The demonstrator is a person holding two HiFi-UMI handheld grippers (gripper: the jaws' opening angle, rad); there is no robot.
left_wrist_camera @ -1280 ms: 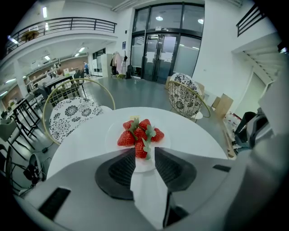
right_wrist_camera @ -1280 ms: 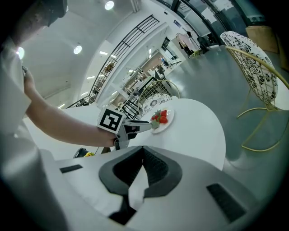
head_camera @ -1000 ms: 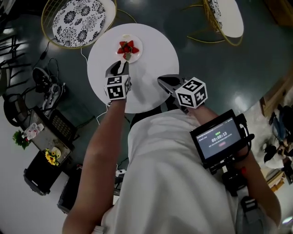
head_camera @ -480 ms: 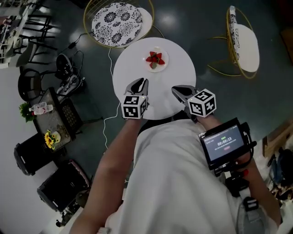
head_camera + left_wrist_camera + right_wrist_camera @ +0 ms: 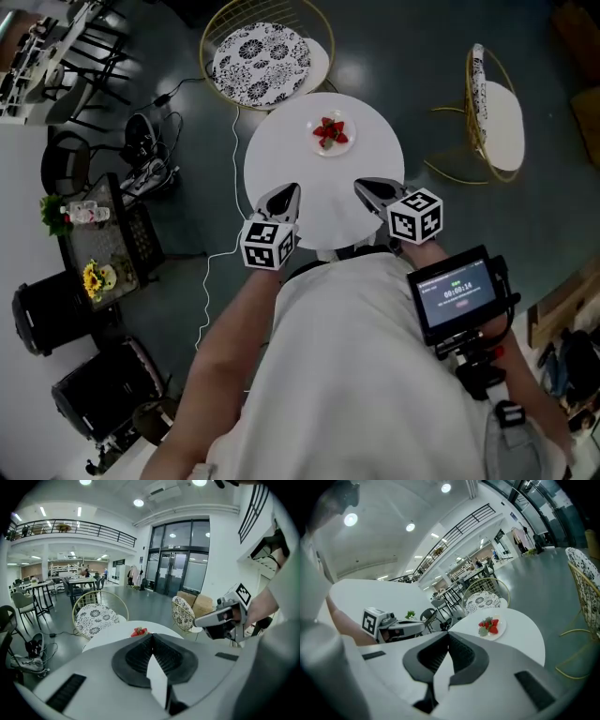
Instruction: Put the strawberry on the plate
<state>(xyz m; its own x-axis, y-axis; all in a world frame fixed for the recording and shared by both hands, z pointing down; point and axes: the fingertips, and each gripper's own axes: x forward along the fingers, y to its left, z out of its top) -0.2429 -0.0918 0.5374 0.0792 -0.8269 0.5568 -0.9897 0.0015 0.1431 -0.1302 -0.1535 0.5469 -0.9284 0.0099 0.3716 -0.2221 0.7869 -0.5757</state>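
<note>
Two grippers hang by the near edge of one round table [image 5: 281, 169] — the left gripper [image 5: 286, 192] has just closed on nothing, and the right gripper [image 5: 367, 186] has its jaws together, empty. One plate [image 5: 330, 152] at the far side holds the strawberries [image 5: 330, 132] — a cluster too small to count.

A round white table [image 5: 309, 183] is standing below the fingers [image 5: 281, 201]. A chair with a flowery cushion [image 5: 261, 52] is standing past them. A second chair [image 5: 497, 98] is standing to their right, yellow flowers [image 5: 92, 278] to their left.

The left tongs [image 5: 151, 636] just closed, empty; beyond, strawberries [image 5: 139, 631] seemingly on the white table [image 5: 108, 634]; right tongs [image 5: 201, 619] nearby.
</note>
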